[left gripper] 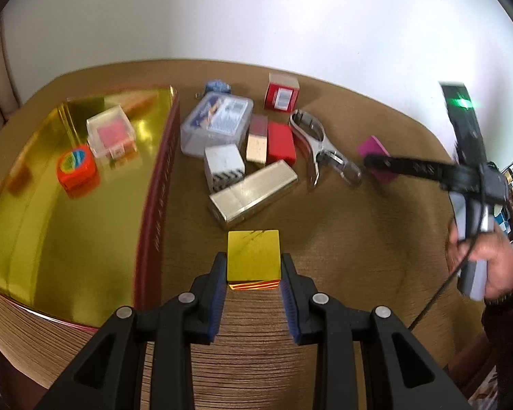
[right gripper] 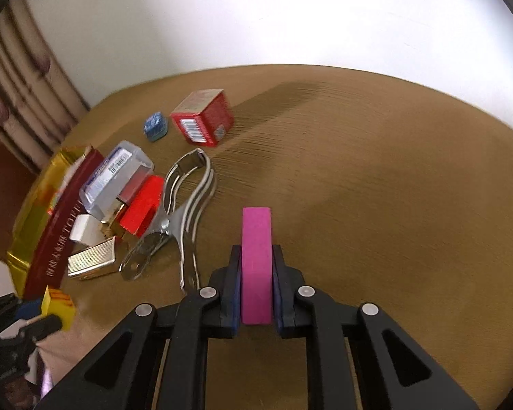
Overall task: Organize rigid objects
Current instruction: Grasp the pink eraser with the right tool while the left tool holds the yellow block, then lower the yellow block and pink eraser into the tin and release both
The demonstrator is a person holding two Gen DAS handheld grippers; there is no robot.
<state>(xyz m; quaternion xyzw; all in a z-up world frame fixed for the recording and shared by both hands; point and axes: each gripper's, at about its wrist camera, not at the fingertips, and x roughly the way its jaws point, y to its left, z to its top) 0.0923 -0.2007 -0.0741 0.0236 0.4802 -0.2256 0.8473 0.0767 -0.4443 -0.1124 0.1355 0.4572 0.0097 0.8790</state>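
Pink block [right gripper: 255, 266] between hand-held gripper [right gripper: 255, 259] pads

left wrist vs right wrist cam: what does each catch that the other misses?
Only left wrist: the gold tray's inside, holding a clear box with pink contents and an orange tape measure; the person's hand on the right gripper's handle.

Only right wrist: the right gripper shut on the pink block, seen close up; a curtain.

Both: the left gripper shut on the yellow cube, the metal hole punch, the red box with a barcode, the wooden table.
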